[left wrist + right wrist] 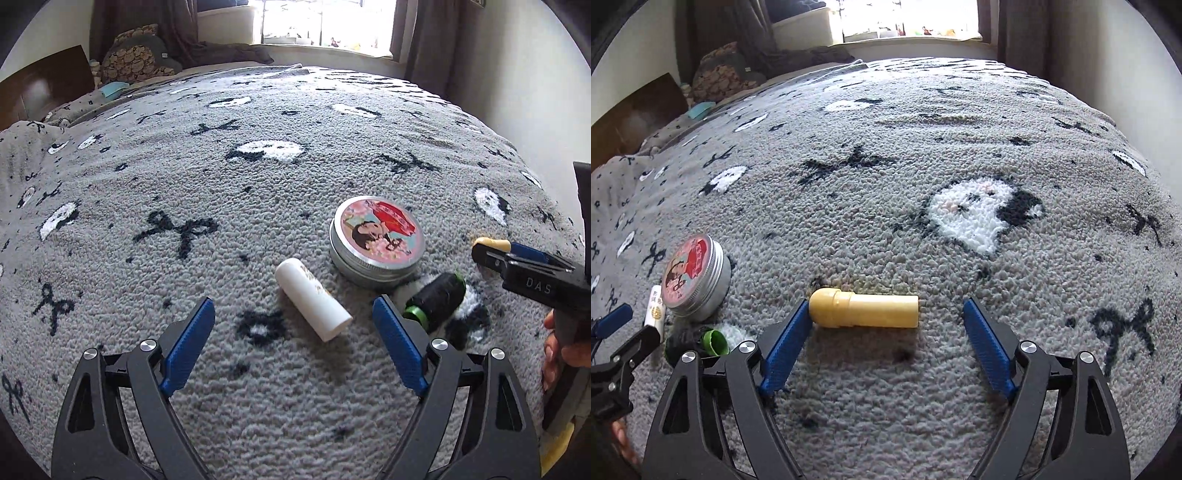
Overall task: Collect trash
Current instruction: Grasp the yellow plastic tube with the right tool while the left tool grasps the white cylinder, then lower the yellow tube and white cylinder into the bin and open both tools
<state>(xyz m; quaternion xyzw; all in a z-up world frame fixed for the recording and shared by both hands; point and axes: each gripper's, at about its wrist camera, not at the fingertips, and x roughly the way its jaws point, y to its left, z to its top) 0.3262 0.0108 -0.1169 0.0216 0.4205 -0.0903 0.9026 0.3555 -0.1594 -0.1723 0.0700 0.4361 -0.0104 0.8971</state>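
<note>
Left wrist view: the left gripper (293,321) stands apart and empty over the blanket (221,192), with the white tube (312,299) between its tips, its long axis running diagonally across the gap.

Right wrist view: the right gripper (884,321) also gapes, empty; the yellow tube (864,306) lies crosswise, its rounded end touching the left pad (786,347).

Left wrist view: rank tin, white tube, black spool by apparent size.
1. Tin, clearly largest.
2. White tube.
3. Black spool, partly hidden behind the left gripper's finger, so its gap to the tube is unsure.
</note>
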